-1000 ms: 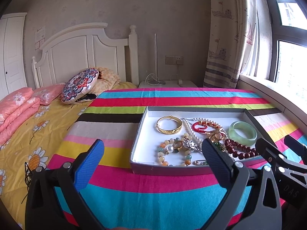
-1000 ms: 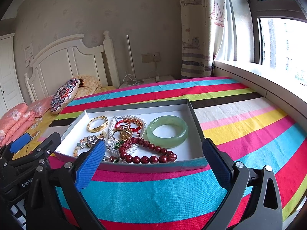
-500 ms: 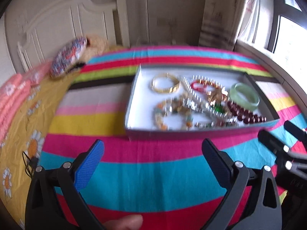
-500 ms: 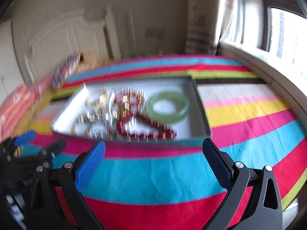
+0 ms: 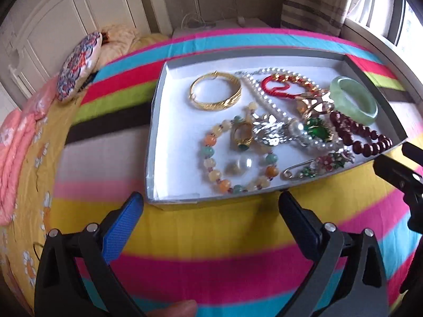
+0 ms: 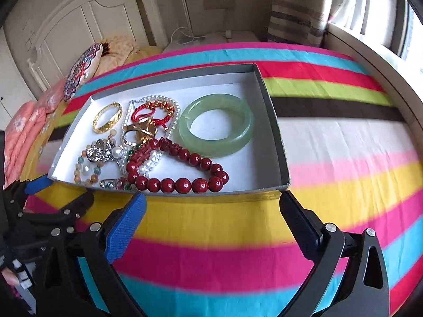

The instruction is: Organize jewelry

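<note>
Green, gold and red jewellery (image 6: 158, 142) lies tangled in the shallow box (image 6: 275, 137); both grippers, left (image 5: 211, 219) and right (image 6: 211, 219), hover just short of it, fingers spread wide, probably ready to pick.

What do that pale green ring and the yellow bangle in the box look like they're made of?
The green bangle looks like jade or glass: pale, translucent, smooth and glossy, with no joins.

The gold bangle looks like gold-coloured metal: bright yellow shine and a ridged, patterned band. Solid or plated cannot be told.
</note>
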Motion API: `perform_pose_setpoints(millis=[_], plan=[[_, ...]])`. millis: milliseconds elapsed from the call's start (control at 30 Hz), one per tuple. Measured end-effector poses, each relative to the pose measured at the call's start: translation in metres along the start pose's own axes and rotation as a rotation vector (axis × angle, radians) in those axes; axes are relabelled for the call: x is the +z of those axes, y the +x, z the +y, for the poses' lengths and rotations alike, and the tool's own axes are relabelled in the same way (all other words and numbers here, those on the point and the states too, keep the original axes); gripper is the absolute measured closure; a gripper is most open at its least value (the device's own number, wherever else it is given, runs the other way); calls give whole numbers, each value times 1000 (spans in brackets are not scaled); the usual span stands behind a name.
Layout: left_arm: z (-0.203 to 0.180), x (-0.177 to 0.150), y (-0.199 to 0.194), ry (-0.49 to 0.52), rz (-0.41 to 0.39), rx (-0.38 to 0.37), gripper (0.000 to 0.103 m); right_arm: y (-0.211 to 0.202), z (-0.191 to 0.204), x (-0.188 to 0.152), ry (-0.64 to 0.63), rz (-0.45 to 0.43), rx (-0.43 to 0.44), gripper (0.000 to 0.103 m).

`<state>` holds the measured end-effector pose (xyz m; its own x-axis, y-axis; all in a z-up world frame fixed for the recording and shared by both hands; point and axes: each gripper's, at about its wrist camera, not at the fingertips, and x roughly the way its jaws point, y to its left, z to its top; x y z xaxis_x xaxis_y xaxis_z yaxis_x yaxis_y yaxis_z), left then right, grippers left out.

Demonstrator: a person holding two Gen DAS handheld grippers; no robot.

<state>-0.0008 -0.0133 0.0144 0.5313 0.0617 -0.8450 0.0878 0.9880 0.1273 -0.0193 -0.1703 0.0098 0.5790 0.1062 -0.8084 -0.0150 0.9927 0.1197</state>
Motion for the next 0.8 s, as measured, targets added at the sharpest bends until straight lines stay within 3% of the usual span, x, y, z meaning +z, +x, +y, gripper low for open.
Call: perform_pose_setpoints(millis=[100, 200, 400, 800], plan=[[-5, 30, 17, -20, -11, 39, 2, 20, -2, 36, -21, -33, -1, 5], [-2, 36, 26, -80, 11, 1, 2, 31, -6, 50, -17, 0, 0, 5], [14, 10, 21, -137, -75, -64, 2, 31, -2, 9, -139, 10, -45, 5], [19, -15, 10, -125, -86, -70, 2, 25, -6, -10, -149, -18, -49, 4]])
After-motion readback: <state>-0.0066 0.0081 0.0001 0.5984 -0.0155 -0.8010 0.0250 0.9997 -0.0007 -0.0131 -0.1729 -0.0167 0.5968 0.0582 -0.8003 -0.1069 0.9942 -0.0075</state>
